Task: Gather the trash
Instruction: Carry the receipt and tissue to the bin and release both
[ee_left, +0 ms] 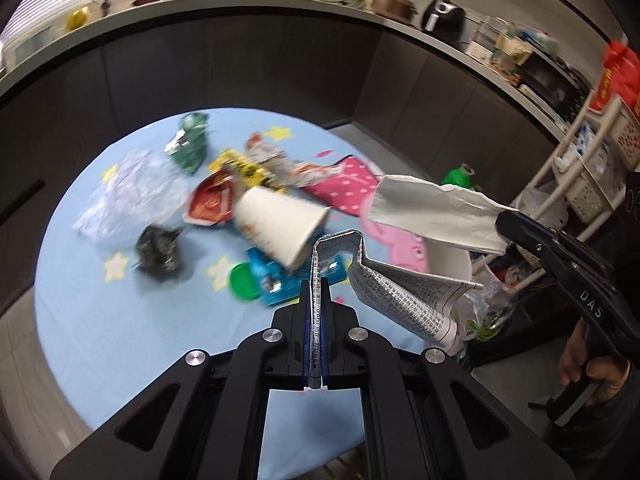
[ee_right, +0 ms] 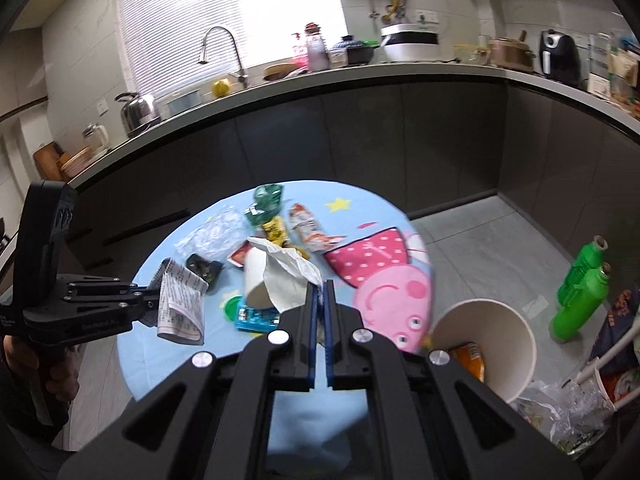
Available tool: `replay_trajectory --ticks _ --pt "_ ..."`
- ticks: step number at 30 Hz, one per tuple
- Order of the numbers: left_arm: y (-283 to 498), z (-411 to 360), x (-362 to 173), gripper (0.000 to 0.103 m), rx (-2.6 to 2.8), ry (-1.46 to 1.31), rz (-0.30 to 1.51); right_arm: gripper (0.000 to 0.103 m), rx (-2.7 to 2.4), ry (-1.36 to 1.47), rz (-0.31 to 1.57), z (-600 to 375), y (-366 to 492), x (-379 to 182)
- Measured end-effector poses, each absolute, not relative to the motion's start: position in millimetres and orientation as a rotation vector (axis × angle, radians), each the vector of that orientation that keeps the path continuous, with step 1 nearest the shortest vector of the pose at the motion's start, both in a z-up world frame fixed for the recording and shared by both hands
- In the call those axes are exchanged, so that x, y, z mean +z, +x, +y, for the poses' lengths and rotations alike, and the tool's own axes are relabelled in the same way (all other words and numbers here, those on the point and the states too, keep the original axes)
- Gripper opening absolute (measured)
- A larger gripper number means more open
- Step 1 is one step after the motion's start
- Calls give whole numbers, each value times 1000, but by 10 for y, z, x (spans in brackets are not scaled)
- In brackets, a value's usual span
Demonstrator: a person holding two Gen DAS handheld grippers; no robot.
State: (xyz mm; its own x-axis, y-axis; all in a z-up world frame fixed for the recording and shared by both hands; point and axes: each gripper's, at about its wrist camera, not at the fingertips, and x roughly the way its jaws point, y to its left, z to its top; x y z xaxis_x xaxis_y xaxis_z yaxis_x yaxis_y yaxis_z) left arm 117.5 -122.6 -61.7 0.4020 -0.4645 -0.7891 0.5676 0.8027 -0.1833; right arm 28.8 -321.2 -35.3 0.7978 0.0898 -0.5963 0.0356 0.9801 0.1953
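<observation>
now left gripper [ee_left: 318, 280] fingers clamped on printed leaflet [ee_left: 400, 296], right gripper [ee_right: 320, 296] pinching tissue [ee_right: 288, 276]

Printed tube [ee_left: 400, 292] folded, white tissue [ee_right: 290, 276] crumpled, both lifted above table.

1. The near part of the counter [ee_right: 168, 360] is bare cloth; a hand-held gripper can pass there.
2. The middle is crowded: a tipped paper cup [ee_left: 280, 224], a red wrapper [ee_left: 210, 202], a blue packet [ee_left: 276, 280], a green lid [ee_left: 242, 282] and a black wad [ee_left: 158, 248] lie close together.
3. A clear bag [ee_left: 116, 196] and a green wrapper [ee_left: 190, 144] block the far left.
4. The open bin [ee_right: 486, 344] stands off the right edge, with bare floor [ee_right: 492, 248] beyond it.
5. Green bottles [ee_right: 582, 292] stand right of that floor.
</observation>
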Motion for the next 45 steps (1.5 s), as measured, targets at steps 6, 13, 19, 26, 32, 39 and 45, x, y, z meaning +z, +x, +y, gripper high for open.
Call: replay_trajectory --ticks 6,13,19,26,32,39,45 --pt "1166 -1863 -559 3 -761 173 935 5 -118 264 622 -3771 -26 -377" --pt "1179 -2584 -621 3 -868 223 946 5 -247 347 642 -4346 -270 -657" --pt "1246 -3152 -826 3 -939 247 987 5 -304 413 683 -4715 -377 -987" --pt "1380 -3693 -1218 4 -966 304 1038 5 -346 469 740 -5014 -322 -1381" --pt "1487 -4008 -1564 4 -937 387 1077 5 -377 458 806 -5168 -127 -1723" --pt "1552 -4207 -1724 19 -901 437 1061 10 -352 455 850 -5230 120 -2042" --pt "1575 -4197 -1679 63 -856 438 992 59 -336 376 829 -5116 156 -2070"
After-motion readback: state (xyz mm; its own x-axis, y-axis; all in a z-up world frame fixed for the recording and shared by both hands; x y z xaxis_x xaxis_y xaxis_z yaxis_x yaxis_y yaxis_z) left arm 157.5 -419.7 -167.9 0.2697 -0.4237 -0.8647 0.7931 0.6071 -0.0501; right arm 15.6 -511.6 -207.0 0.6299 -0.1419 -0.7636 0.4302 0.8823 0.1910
